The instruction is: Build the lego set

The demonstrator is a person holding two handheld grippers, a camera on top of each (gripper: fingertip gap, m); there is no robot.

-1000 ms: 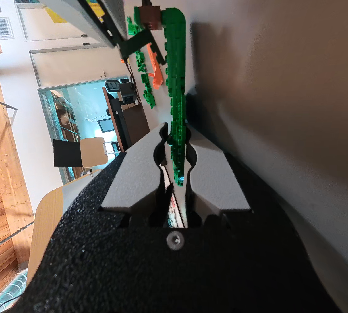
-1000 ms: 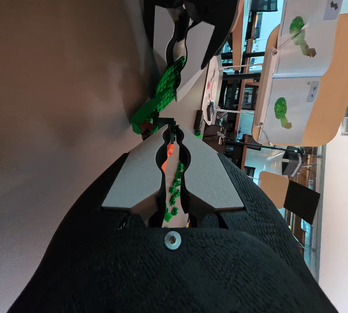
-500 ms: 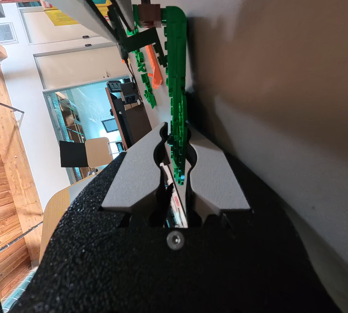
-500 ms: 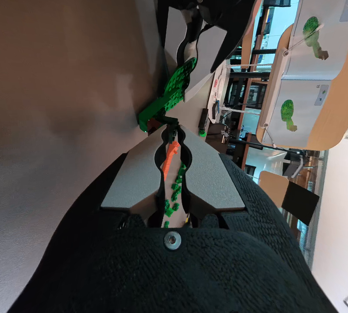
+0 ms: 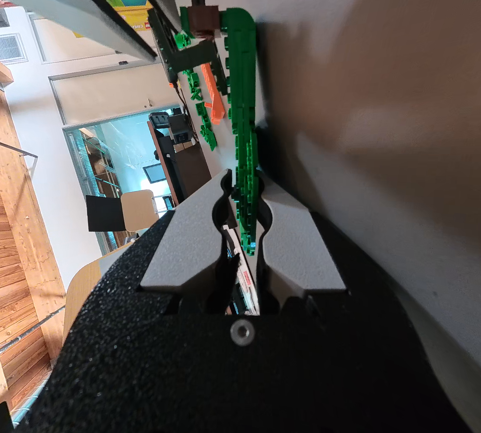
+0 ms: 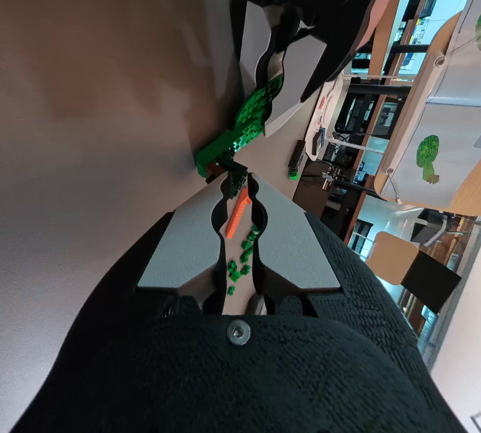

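**Two grippers, one green leaf build**

Both grippers hold parts. The left gripper [image 5: 246, 208] has its fingers narrowed onto the near end of the green build [image 5: 242, 97], which stands on edge against the table [image 5: 364, 81]. At the build's far end sits a brown block [image 5: 203, 18]. The right gripper [image 6: 238, 183] pinches a dark green piece [image 6: 234, 175] at its fingertips, touching the build just beside that block. Loose green bits [image 6: 243, 256] and an orange tool [image 6: 236, 214] lie on the table near the right gripper. To seat the piece well, the left should probably brace the build firmly while the right lines up the studs and presses squarely, without twisting.
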